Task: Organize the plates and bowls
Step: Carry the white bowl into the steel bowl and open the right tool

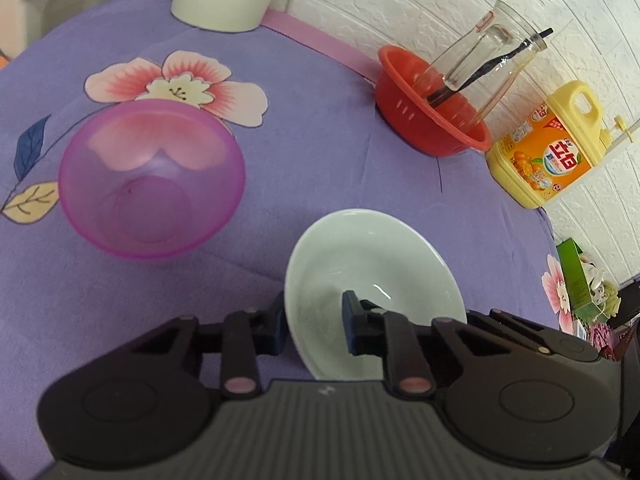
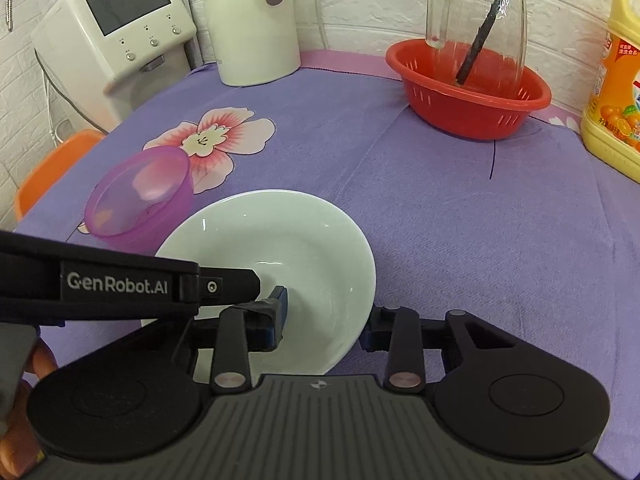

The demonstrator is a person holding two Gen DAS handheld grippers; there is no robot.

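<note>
A white bowl (image 1: 376, 264) (image 2: 280, 240) sits on the purple flowered cloth (image 1: 320, 160). My left gripper (image 1: 314, 320) is shut on its left rim, with one pad outside the wall and the other inside. My right gripper (image 2: 325, 320) is shut on the opposite rim, left pad inside the bowl and right pad outside. In the right wrist view the left gripper's black housing (image 2: 120, 284) reaches in from the left over the bowl. A translucent purple bowl (image 1: 152, 184) (image 2: 140, 200) stands upright just left of the white one, apart from both grippers.
A red slotted basket (image 1: 416, 120) (image 2: 472, 96) holding a glass jar (image 1: 492, 60) stands at the back right by the wall. A yellow detergent jug (image 1: 548, 148) (image 2: 616, 100) is beside it. A white kettle (image 2: 256, 24) and a white appliance (image 2: 116, 28) are at the back left.
</note>
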